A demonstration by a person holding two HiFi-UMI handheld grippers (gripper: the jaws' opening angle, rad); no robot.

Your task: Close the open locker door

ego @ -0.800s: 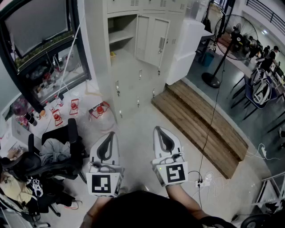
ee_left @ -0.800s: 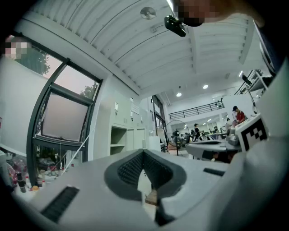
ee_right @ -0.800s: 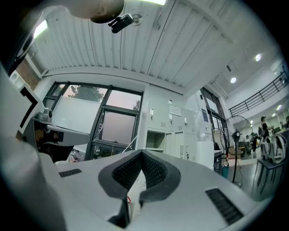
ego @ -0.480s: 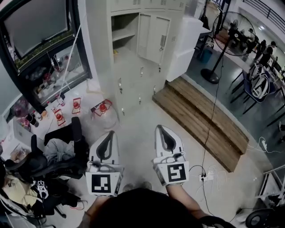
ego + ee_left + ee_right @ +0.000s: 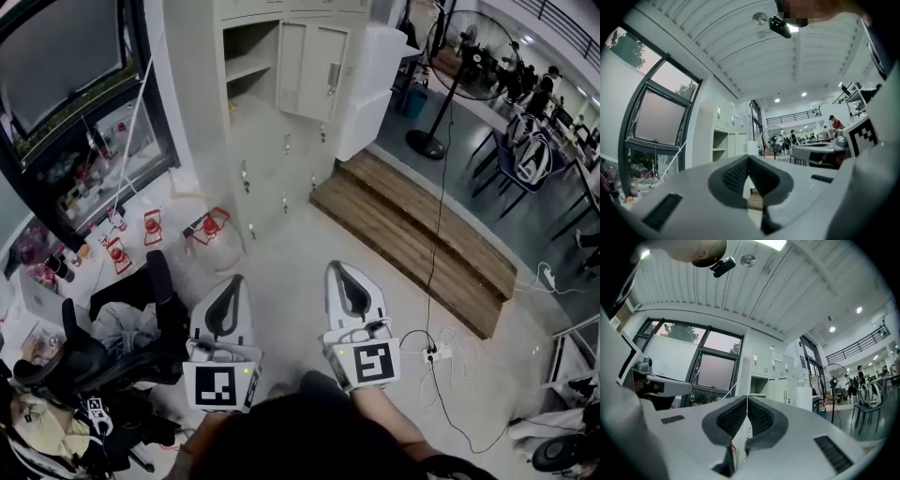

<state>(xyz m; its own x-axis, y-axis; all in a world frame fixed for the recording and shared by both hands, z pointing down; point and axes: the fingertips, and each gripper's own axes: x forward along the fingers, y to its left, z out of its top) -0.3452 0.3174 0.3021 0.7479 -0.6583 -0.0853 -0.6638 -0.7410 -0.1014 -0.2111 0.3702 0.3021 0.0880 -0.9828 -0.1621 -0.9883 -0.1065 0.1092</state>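
In the head view the bank of grey lockers (image 5: 281, 141) stands at 12 o'clock. One upper compartment (image 5: 249, 58) gapes with a shelf inside, and the open locker door (image 5: 317, 71) is swung out just to the right of that opening. The left gripper (image 5: 232, 281) and the right gripper (image 5: 340, 272) are held side by side at 6 o'clock, over bare floor (image 5: 291, 253) and well apart from the lockers. A wooden step (image 5: 412, 234) lies at 2 o'clock and a standing fan (image 5: 469, 45) at 1 o'clock. In the left gripper view the left gripper (image 5: 748, 158) has its fingers pressed together at the tips with nothing between them. The open compartment (image 5: 719, 146) shows small and distant at 10 o'clock from them. In the right gripper view the right gripper (image 5: 747, 398) likewise has its fingers together and empty, with the door (image 5: 780, 391) far ahead at about 1 o'clock. The task looks not yet begun, since the person must first walk up to the lockers. The door is probably thin painted sheet metal: light, stiff and smooth enough that a pinch might slip. It should swing freely on its hinge, so a flat push with the touching fingers would likely serve better than a grasp. The best spot is probably near the edge farthest from the hinge. Which edge carries the hinge cannot be told from here.
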